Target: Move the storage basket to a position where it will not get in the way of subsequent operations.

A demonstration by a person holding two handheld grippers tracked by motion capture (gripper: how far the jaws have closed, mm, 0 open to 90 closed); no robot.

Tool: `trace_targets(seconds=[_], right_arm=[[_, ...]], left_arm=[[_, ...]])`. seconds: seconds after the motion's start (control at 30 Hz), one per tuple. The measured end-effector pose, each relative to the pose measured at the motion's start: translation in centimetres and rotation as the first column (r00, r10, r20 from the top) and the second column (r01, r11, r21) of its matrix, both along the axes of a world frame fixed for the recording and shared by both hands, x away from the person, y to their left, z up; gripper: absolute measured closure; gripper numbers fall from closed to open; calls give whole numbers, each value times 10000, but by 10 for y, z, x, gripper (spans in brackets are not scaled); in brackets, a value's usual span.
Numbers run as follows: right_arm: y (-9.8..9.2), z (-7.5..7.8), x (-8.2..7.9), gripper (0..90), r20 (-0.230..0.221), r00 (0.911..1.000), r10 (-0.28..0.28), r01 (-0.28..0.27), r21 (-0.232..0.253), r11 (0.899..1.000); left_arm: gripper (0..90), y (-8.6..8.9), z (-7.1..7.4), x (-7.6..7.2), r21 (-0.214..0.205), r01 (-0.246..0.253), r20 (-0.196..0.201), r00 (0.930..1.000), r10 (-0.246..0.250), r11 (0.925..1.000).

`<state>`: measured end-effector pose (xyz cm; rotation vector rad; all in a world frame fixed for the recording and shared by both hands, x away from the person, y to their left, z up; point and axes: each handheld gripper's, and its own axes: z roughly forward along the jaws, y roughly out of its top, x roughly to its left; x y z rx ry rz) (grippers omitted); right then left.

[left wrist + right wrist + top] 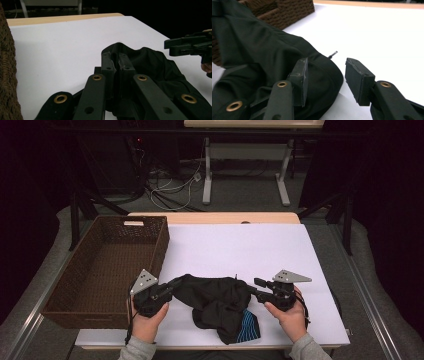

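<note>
Table [240,242]: carrying white sheet, giving flat working room.
Basket [75,307]: sitting at left edge, waiting near garment, nothing blocking it.
Black garment [215,295]: lying bunched at front centre, between both grippers.
Left gripper [117,65]: clamping garment's edge, pinning it.
Right gripper [327,77]: standing open, straddling cloth, pressing nothing.

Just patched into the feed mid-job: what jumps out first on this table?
A crumpled black garment with a blue-striped patch lies at the near middle of the white table surface, between the two hand-held grippers. The left gripper is clamped on its fabric, while the right gripper stands open at its other edge. A brown woven wicker basket sits at the left.
</note>
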<state>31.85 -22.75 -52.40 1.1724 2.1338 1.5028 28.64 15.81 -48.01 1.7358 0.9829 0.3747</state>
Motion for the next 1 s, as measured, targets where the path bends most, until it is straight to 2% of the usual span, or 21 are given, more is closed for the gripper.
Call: trace_targets(seconds=[0.37, 0.47, 0.6, 0.83, 1.0], right_arm=[[12, -21, 17, 504, -1053, 9943, 147, -208, -572, 9981], [14, -28, 19, 497, -1451, 9893, 156, -278, -823, 9962], [17, -36, 22, 504, -1891, 9817, 235, -380, -735, 9966], [19, -43, 24, 582, -2161, 9763, 153, -385, -1037, 9939], [21, -44, 22, 626, -1914, 9815, 29, -289, -1330, 9907]], left_arm=[[853, -1, 1, -2, 43, -77, 88, 9999, 76, 10000], [853, -1, 2, -2, 47, -82, 93, 9999, 82, 10000], [853, 0, 2, -3, 50, -106, 120, 9999, 105, 9999], [852, 0, 3, -3, 53, -165, 107, 9998, 165, 9998], [853, 1, 2, -3, 61, -255, 75, 9996, 255, 9997]])
